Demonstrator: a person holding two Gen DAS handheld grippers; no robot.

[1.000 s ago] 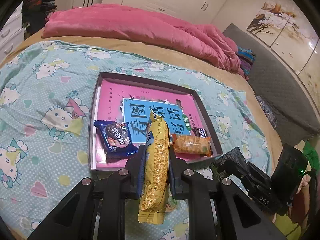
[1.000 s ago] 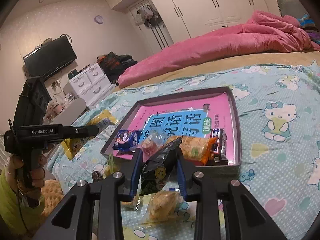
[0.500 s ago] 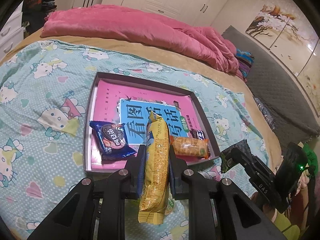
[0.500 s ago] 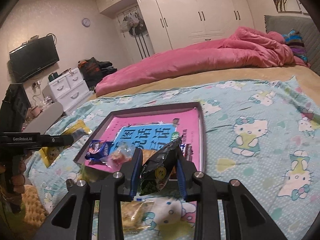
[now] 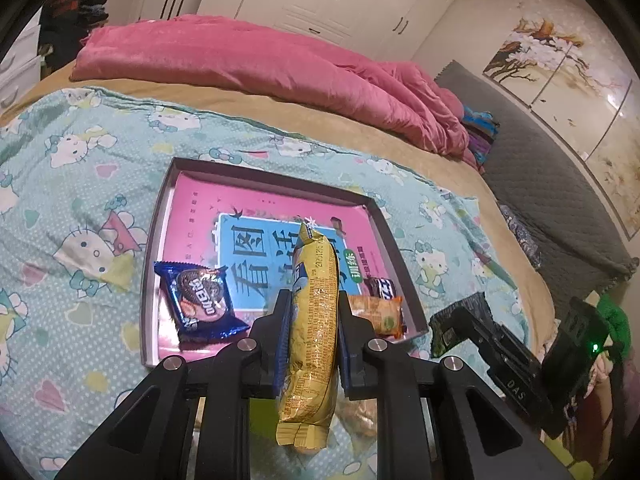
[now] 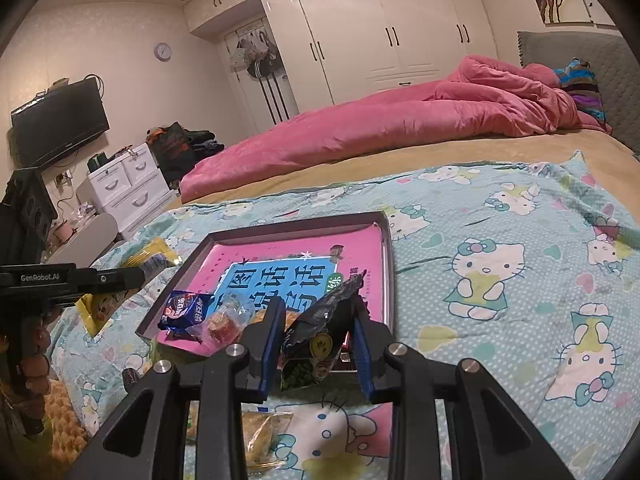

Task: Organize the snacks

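On the bed, over a Hello Kitty blanket (image 6: 500, 240), lies a shallow dark tray (image 5: 158, 216) with a pink and blue book cover inside it. The left gripper (image 5: 311, 312) is clenched on a long yellow snack packet (image 5: 314, 320) — the packet stands lengthwise between the two fingers and its far end reaches over the near part of the tray. The right gripper (image 6: 316, 336) is closed on a dark crinkled snack bag (image 6: 320, 336) (black with a small yellow mark), held just at the near edge of the tray. In the tray there are already a blue Oreo pack (image 5: 200, 304) at the near left, an orange cracker pack (image 5: 378, 314) at the near right, and a small dark bar (image 5: 382, 286) just behind it. Seen from the right side, one more clear-wrapped snack (image 6: 226, 322) is lying beside the Oreo pack. A transparent packet (image 6: 260, 436) lies on the blanket outside the tray, under the right gripper. Behind everything is a pink duvet (image 5: 260, 68).
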